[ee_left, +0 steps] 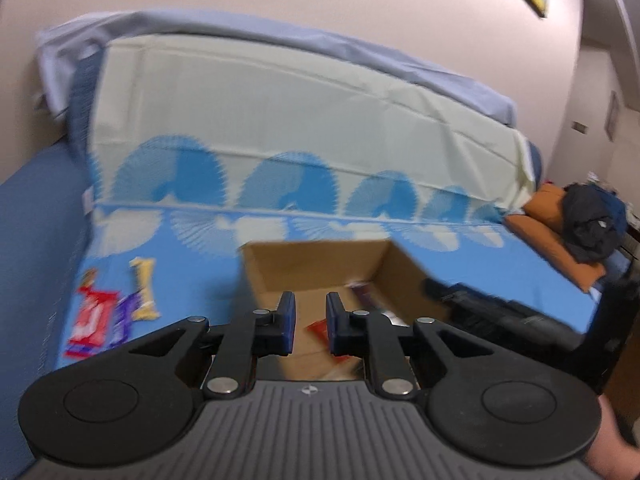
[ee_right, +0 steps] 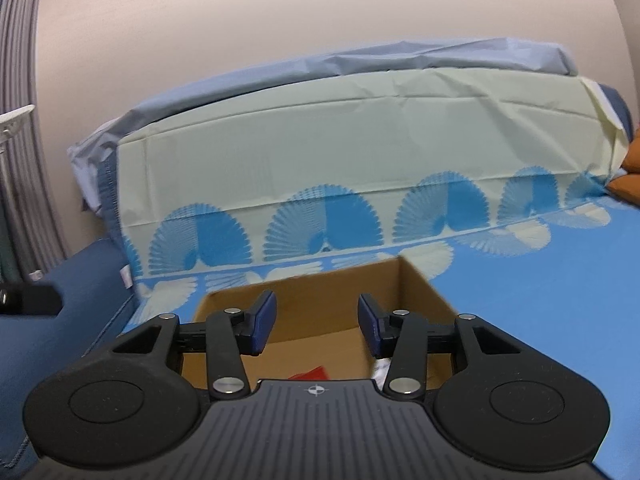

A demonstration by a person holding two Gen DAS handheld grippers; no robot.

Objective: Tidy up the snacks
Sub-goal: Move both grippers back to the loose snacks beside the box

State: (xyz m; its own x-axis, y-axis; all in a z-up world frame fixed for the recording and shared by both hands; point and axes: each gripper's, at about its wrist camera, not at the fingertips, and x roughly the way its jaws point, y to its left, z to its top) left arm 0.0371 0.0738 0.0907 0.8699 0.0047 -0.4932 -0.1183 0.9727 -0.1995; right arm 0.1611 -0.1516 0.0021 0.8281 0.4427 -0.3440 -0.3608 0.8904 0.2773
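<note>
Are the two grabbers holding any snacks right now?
No. The left gripper and right gripper are both empty, over the cardboard box.

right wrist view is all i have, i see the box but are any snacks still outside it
Observer: Yes. The left wrist view shows three on the blue cloth left of the cardboard box: a red packet, a purple packet and a pale yellow bar.
Operator: left side carrying one
Observer: No. The left gripper is empty, fingers slightly apart, over the box.
Operator: whats further back in the box
Observer: A dark wrapper, too blurred to name.
</note>
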